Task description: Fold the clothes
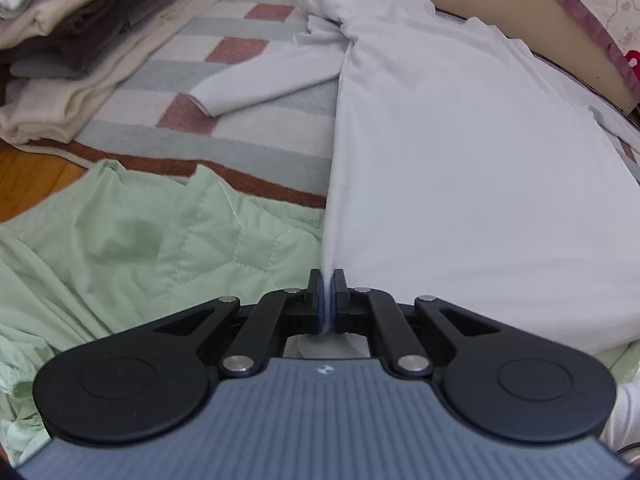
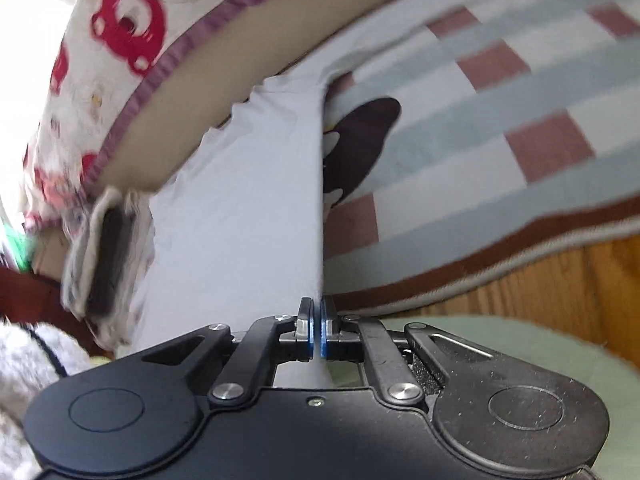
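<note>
Left wrist view looks steeply down, close along its fingers. Right wrist view, blurred, seems angled shallower. Both share the pale white cotton garment [image 1: 460,168] and the checked red-and-grey woven blanket [image 2: 520,92].

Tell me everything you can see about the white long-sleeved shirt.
The white long-sleeved shirt looks like soft, plain knit. It lies spread across the checked blanket, one sleeve angled out to the side. The left hand-held gripper and right hand-held gripper are each shut on an edge, pulling the cloth taut toward them.
</note>
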Demonstrator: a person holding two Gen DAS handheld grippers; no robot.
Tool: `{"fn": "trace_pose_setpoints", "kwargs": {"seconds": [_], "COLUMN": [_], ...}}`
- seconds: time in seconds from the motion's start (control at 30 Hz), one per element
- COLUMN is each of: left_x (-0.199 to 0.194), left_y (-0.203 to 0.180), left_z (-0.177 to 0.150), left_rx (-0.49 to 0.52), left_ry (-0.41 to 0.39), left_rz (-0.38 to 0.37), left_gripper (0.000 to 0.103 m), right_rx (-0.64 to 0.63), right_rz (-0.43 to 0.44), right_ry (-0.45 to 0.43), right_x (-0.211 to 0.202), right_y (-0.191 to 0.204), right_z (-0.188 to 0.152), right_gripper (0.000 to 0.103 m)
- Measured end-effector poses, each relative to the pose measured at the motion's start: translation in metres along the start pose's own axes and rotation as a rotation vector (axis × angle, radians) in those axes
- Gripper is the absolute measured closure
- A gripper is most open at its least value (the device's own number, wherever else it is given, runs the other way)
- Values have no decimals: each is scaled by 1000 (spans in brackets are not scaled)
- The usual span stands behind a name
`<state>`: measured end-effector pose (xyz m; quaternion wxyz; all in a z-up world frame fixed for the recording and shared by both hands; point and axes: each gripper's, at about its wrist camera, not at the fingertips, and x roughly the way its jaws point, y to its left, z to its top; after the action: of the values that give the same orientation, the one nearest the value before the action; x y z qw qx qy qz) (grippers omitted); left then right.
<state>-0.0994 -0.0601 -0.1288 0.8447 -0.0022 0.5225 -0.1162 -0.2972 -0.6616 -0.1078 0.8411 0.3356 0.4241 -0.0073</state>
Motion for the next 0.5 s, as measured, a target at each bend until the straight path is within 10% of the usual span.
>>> {"fn": "trace_pose_setpoints", "kwargs": {"seconds": [0.2,0.27,0.5], "left_x": [1,-8,2], "left_y": [15,28,74], "left_z": [19,35,144], "left_rx": [-2,28,10], "left_ry": [-18,-72,-127], "left_rz": [76,123,90], "left_gripper": [65,57,55], "right_rx": [-325,-345,-577], "right_rz": [-526,-537,-379], "right_ry": [193,129,106], "right_x": [51,44,87], "right_y": [38,56,170], "right_z": [-8,4,74], "right_gripper": [76,60,58]}}
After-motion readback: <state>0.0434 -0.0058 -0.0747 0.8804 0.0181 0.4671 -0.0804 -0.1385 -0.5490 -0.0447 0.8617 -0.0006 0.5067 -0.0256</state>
